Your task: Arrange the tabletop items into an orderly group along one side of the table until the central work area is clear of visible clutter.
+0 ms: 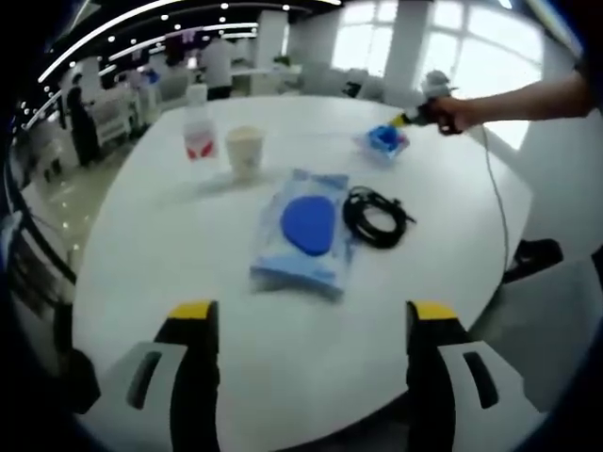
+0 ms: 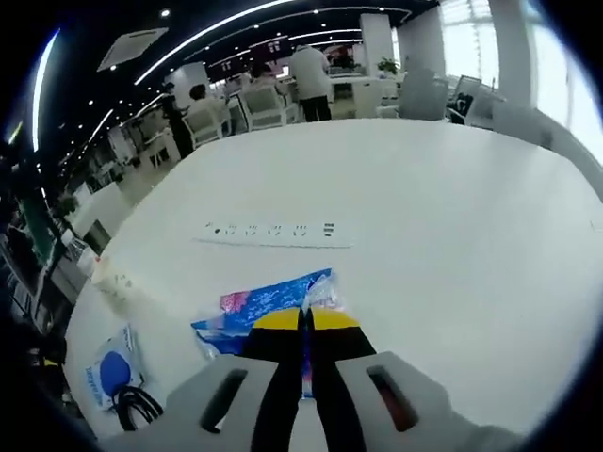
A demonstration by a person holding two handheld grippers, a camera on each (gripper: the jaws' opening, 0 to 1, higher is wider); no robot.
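White surface [image 1: 283, 367] spreads under both grippers. The left gripper [image 1: 313, 325] hovers low near the surface's edge, jaws spread wide apart and holding nothing. Straight ahead of them lies a blue wipes pack [image 1: 303, 231], with a coiled black cable [image 1: 375, 217] just beside it on the right. Farther ahead and to the left stand a paper cup [image 1: 244, 151] and a clear bottle [image 1: 198, 127], near each other. Far ahead on the right, a person's outstretched arm [image 1: 537, 99] holds the right gripper [image 1: 403, 121] over a small blue packet [image 1: 384, 140]. In the right gripper view, its jaws are clenched on that packet [image 2: 268, 306], the gripper [image 2: 306, 325] angled down towards the surface.
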